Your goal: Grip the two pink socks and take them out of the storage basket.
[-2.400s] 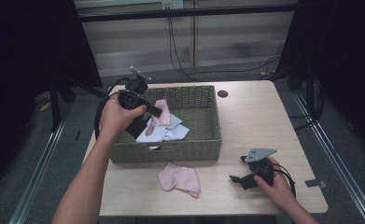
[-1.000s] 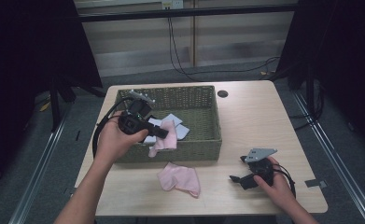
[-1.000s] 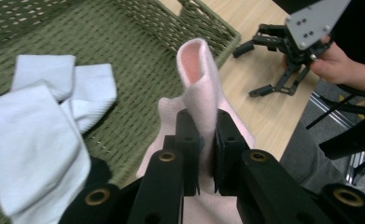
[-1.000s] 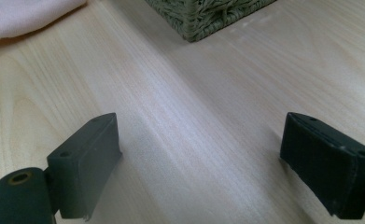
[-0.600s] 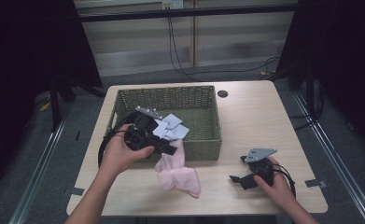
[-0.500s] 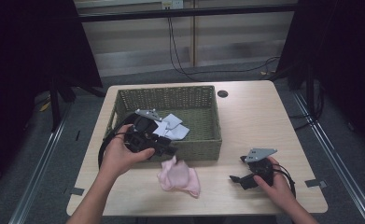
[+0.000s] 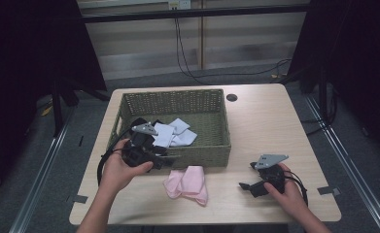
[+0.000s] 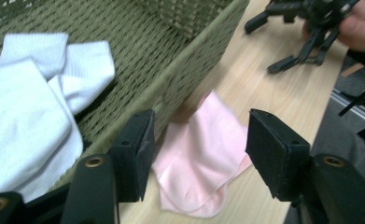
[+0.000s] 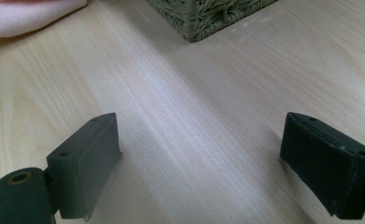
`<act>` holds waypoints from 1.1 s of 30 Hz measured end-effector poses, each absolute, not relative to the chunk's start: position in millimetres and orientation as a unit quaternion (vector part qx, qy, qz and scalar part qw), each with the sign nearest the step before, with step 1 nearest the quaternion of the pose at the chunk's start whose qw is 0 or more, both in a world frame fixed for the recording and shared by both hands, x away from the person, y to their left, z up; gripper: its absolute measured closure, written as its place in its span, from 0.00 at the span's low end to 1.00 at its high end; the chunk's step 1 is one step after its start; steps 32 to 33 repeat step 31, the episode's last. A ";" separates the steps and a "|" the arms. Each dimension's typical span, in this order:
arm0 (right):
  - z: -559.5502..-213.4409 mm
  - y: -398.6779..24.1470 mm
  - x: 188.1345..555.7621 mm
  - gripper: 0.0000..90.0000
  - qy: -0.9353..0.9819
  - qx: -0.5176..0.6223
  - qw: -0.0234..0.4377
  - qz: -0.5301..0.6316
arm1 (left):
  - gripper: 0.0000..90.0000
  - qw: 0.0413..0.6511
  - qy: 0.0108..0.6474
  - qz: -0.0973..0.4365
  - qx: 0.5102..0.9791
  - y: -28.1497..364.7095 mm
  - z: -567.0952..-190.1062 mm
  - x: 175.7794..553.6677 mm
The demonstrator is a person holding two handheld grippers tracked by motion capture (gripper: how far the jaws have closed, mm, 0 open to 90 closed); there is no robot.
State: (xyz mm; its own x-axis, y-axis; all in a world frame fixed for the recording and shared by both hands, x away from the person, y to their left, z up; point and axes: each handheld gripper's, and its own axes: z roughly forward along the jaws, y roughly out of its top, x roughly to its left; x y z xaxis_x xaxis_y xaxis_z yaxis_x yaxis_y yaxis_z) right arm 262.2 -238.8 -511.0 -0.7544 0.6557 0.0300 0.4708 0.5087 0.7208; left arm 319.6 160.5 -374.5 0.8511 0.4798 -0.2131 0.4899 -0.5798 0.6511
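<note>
Hovering at the lower left of the high view, the left gripper has just been opening its jaws, with nothing pinched between them; the pink socks lie on the table at lower centre, just before the basket. The right gripper rests wide open at lower right. A careless withdrawal could snag the pink fabric and drag it. Counted: two pink socks, seemingly; white socks in the basket, perhaps three; one basket.
</note>
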 end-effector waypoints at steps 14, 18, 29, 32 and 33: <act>-511.0 -238.7 262.2 0.12 0.859 0.328 0.124 0.372 | 0.46 0.364 0.279 -0.009 0.889 168.5 -410.2 312.9; -511.0 -238.7 262.2 0.12 0.860 0.328 0.124 0.372 | 0.46 0.365 0.280 -0.010 0.888 170.0 -421.8 309.7; -511.0 -238.8 262.3 0.12 0.860 0.327 0.124 0.372 | 0.46 0.365 0.275 -0.014 0.889 165.4 -429.2 307.6; -511.0 -238.8 262.3 0.12 0.860 0.327 0.124 0.372 | 0.47 0.362 0.273 -0.015 0.891 160.2 -430.9 306.0; -511.0 -238.8 262.3 0.12 0.860 0.327 0.124 0.372 | 0.47 0.362 0.273 -0.015 0.891 160.2 -430.9 306.0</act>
